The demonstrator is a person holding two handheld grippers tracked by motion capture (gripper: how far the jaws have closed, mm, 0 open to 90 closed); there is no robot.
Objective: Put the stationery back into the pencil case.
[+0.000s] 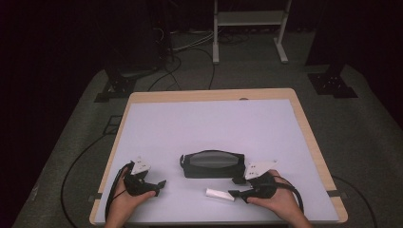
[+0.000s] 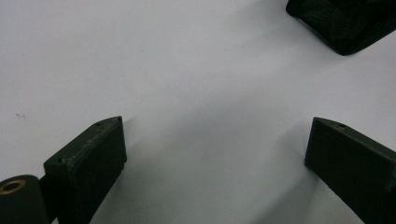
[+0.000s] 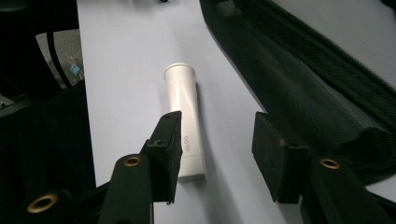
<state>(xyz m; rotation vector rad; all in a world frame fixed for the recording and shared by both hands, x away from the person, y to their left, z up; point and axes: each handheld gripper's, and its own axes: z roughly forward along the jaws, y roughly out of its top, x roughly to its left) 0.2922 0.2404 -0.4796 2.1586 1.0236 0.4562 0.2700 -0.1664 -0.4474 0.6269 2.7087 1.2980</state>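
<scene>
The table (image 1: pixel 311 137) has a light wooden rim at its far and right edges and a pale lilac mat (image 1: pixel 214 126) over most of its top. Beyond it, at 12 o'clock, a white metal stand (image 1: pixel 249 21) rests on grey carpet (image 1: pixel 375 142). Black cables (image 1: pixel 173 71) trail at 11 o'clock, beside a dark base (image 1: pixel 114 88); another dark base (image 1: pixel 332 83) sits at 2 o'clock.
</scene>
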